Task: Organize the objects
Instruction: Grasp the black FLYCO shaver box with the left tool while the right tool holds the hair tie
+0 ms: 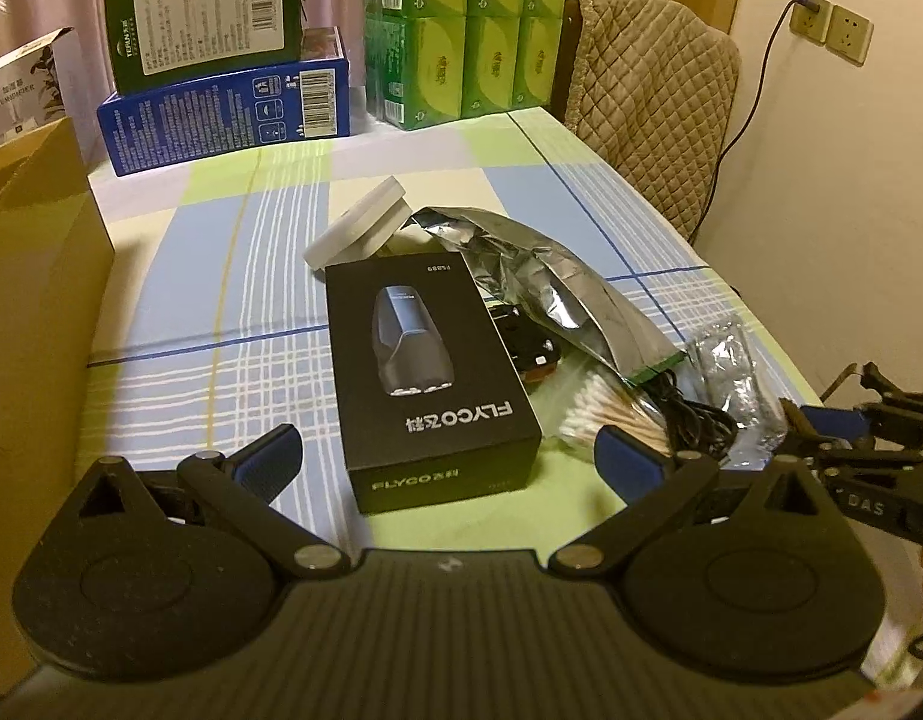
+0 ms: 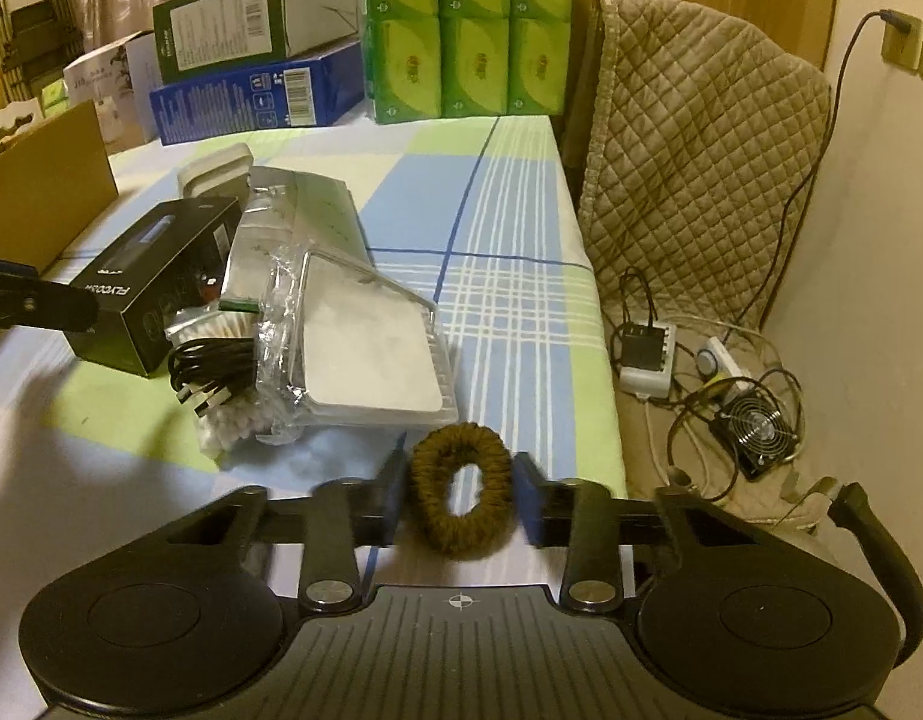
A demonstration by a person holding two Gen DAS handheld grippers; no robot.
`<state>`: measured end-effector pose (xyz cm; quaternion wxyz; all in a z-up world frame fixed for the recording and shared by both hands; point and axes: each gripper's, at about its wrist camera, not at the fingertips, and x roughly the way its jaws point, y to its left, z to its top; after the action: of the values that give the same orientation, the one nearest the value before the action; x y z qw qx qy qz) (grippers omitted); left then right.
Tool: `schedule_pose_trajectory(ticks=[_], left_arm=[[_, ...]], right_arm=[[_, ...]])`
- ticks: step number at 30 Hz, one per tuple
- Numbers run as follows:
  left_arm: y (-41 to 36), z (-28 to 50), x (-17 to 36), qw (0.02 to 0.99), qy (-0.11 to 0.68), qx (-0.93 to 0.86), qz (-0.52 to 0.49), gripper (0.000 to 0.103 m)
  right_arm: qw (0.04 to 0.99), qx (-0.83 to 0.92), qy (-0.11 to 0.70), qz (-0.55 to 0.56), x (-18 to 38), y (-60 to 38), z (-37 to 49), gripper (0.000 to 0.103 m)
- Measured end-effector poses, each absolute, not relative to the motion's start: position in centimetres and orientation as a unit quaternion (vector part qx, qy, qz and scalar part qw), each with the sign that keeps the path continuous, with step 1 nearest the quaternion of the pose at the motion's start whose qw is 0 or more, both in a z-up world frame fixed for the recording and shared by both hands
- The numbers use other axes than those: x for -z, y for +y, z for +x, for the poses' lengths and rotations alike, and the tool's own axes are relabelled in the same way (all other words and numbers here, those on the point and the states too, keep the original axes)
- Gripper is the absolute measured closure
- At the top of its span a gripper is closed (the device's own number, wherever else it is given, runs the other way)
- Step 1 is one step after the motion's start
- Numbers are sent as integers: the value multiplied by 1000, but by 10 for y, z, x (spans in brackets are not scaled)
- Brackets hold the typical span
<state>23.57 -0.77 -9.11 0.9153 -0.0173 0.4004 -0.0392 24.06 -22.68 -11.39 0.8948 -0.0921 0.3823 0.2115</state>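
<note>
Scrunchie (image 2: 461, 498) pinched in right gripper (image 2: 461, 501) jaws (unseen from left wrist); left gripper (image 1: 449, 468) jaws wide before shaver box (image 1: 428, 372).

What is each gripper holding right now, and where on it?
The right gripper pinches the brown hair tie across its outer sides. The left gripper is open and holds nothing; the black box lies ahead.

Dim, warm yellowish light; soft focus; fisheye-bent, vignetted edges.

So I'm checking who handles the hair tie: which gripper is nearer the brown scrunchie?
Right. The right gripper has the brown scrunchie between its fingers; the left gripper is open off to the side, at the black FLYCO box.
</note>
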Motion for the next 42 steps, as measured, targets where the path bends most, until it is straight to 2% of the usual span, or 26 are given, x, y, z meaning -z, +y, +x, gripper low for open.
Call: schedule_pose_trajectory(ticks=[5, 13, 20, 31, 33, 42], left_arm=[[-11, 247, 97, 918, 396, 32, -13, 2], [-9, 261, 105, 916, 400, 19, -4, 22], [-2, 246, 102, 909, 417, 19, -8, 23], [16, 166, 91, 888, 458, 34, -5, 22], [17, 164, 87, 890, 455, 34, -4, 17], [9, 195, 89, 889, 456, 25, 21, 17]], right_arm=[[896, -208, 384, -79, 109, -229, 235, 87], [894, -207, 392, -73, 104, -231, 223, 87], [894, -203, 394, -64, 93, -233, 214, 87], [892, -213, 396, -42, 68, -227, 186, 87], [892, -215, 396, -41, 65, -223, 182, 87], [891, -229, 391, -41, 55, -212, 182, 87]])
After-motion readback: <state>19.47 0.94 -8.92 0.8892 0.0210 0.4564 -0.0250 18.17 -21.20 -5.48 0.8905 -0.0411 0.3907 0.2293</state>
